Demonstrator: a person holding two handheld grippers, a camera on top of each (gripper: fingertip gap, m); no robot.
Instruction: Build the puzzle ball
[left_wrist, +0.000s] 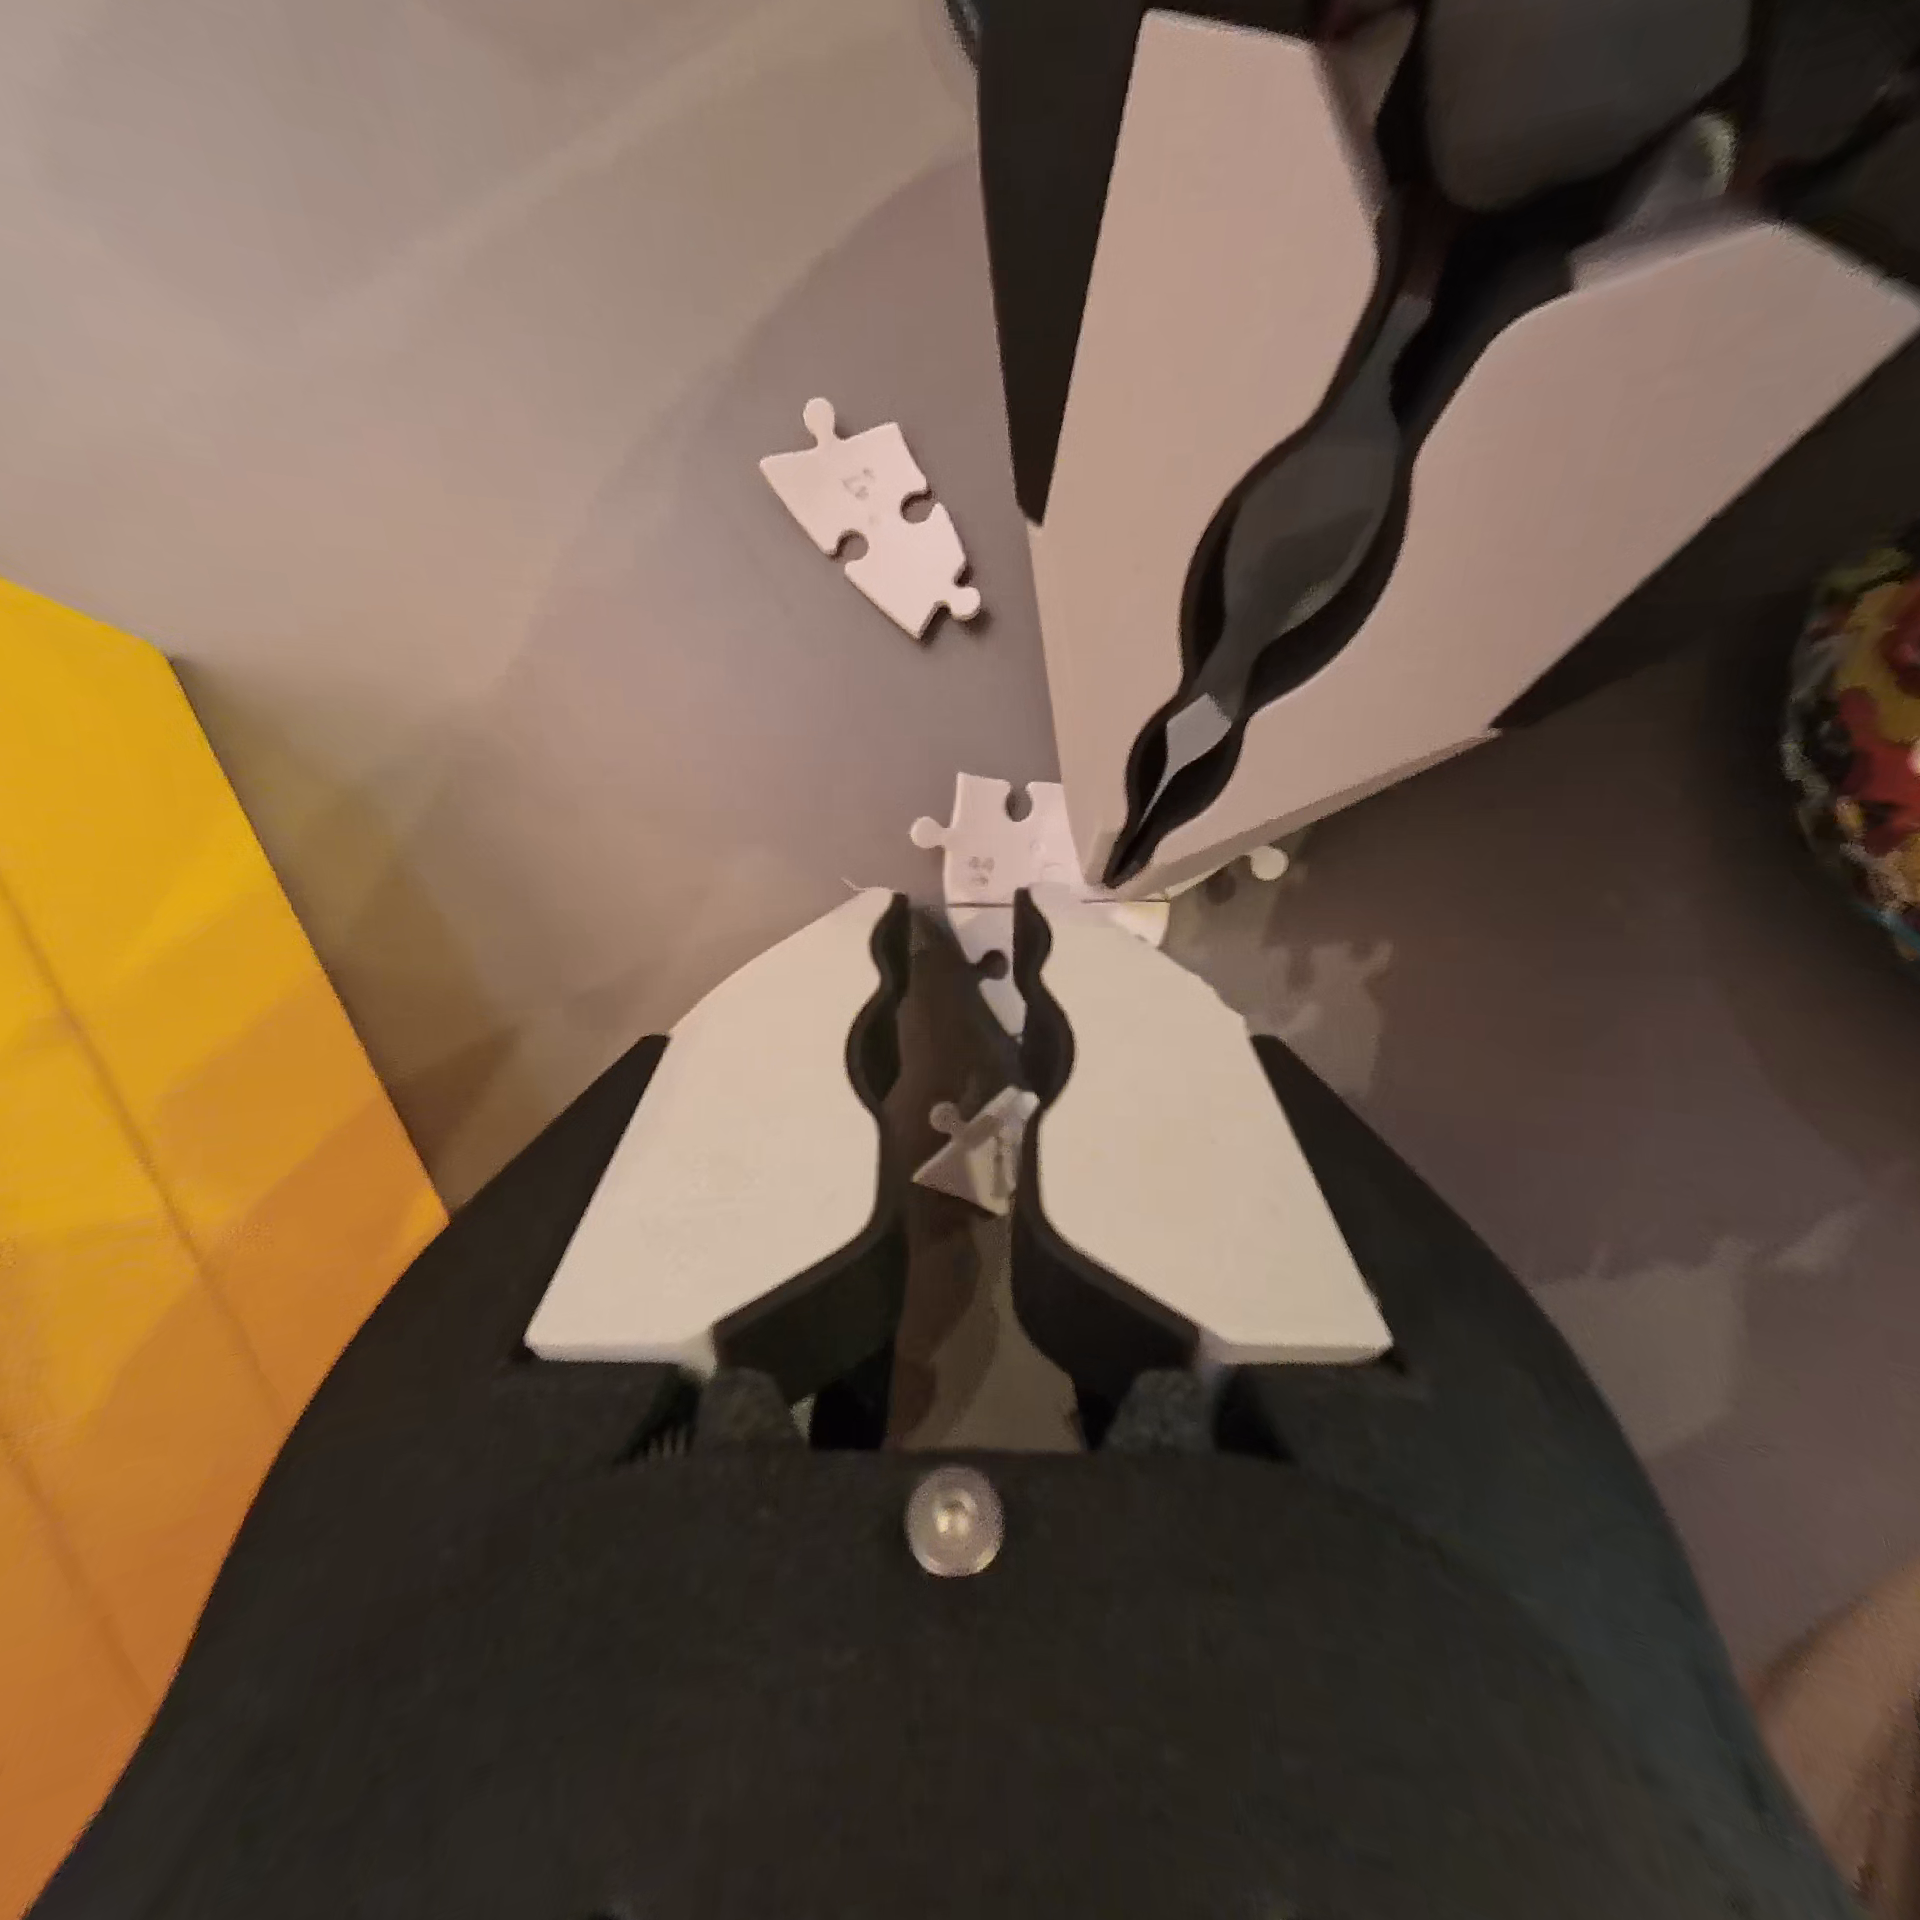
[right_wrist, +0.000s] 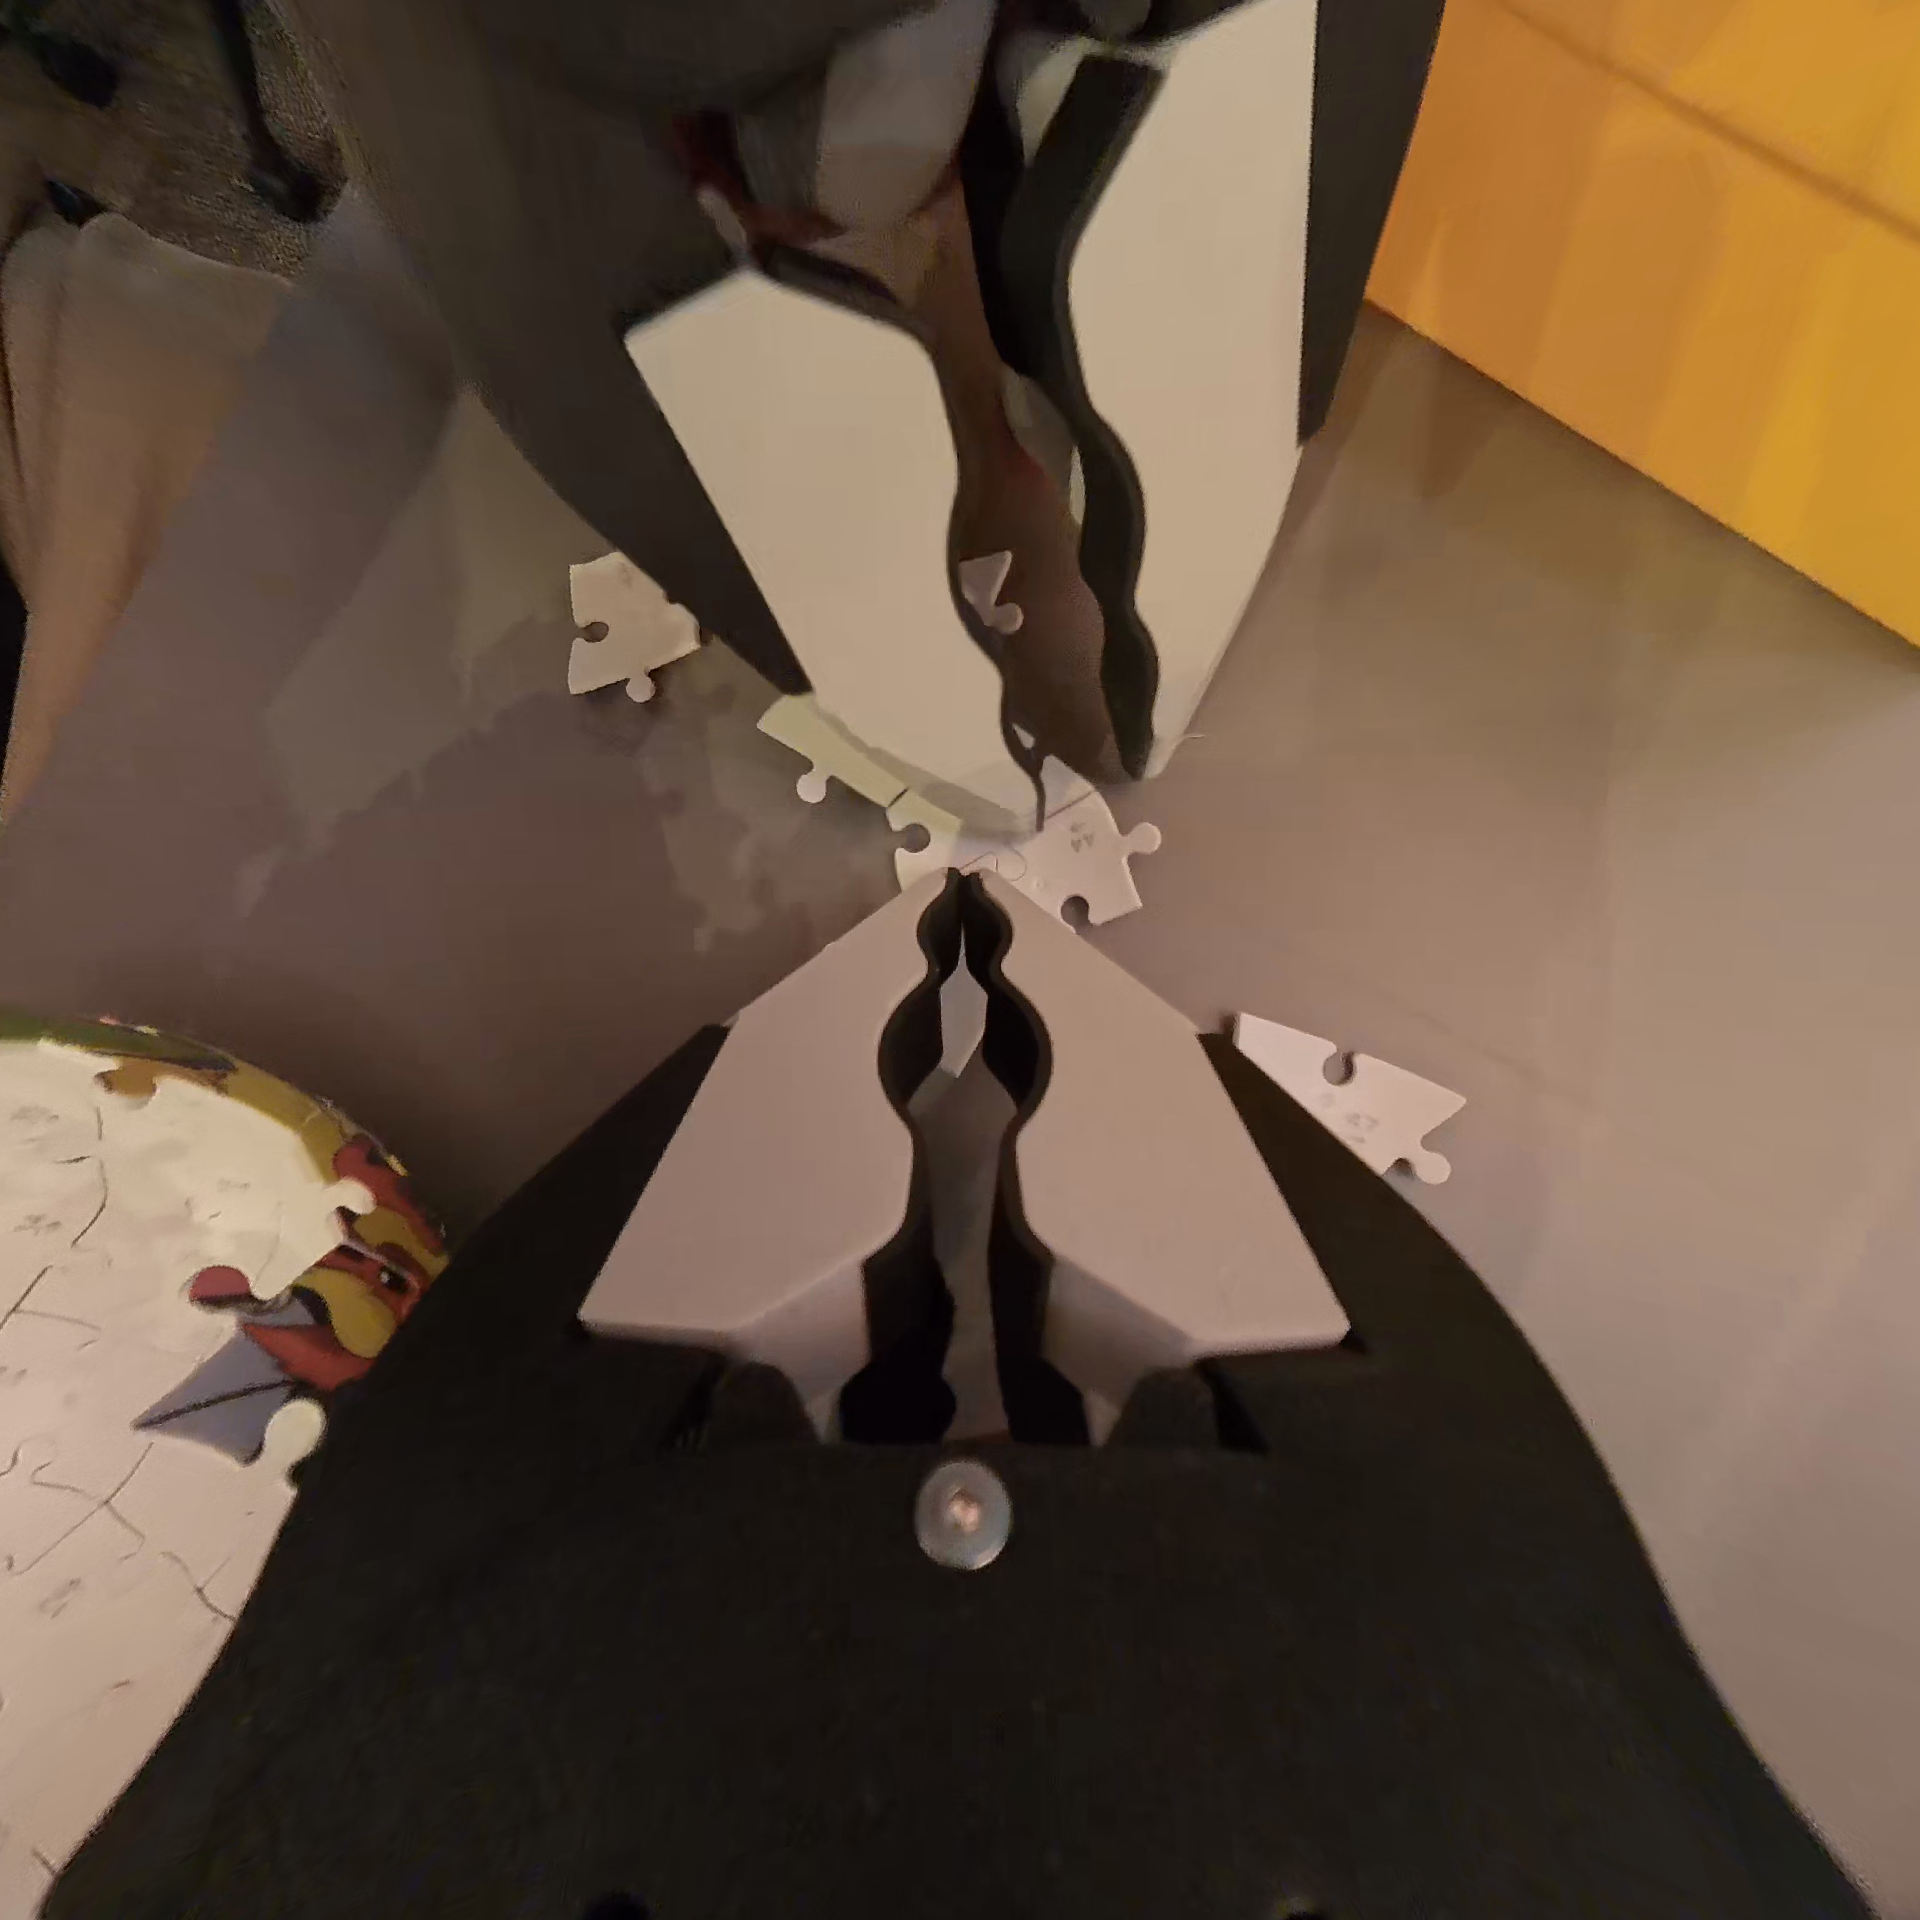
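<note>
White puzzle pieces lie joined in a small cluster (right_wrist: 1081, 857) on the grey table (right_wrist: 1558, 831), where both grippers meet. My right gripper (right_wrist: 961, 883) is shut on a piece of that cluster, which shows through the gap in its fingers. It comes in from the upper right in the left wrist view (left_wrist: 1117, 878). My left gripper (left_wrist: 958, 909) has a narrow gap between its tips, with a numbered piece (left_wrist: 982, 847) at and under them. The part-built puzzle ball (right_wrist: 125, 1299), white inside and coloured outside, sits to the right gripper's left.
Loose white pieces lie on the table (left_wrist: 873, 520) (right_wrist: 1351, 1101) (right_wrist: 623, 634), and a curved strip of joined pieces (right_wrist: 831, 753) lies beside the cluster. A yellow block (left_wrist: 156, 1039) borders the table on the left gripper's left. The ball's edge shows at far right (left_wrist: 1860, 748). Less than 4 cm separates the two grippers' tips.
</note>
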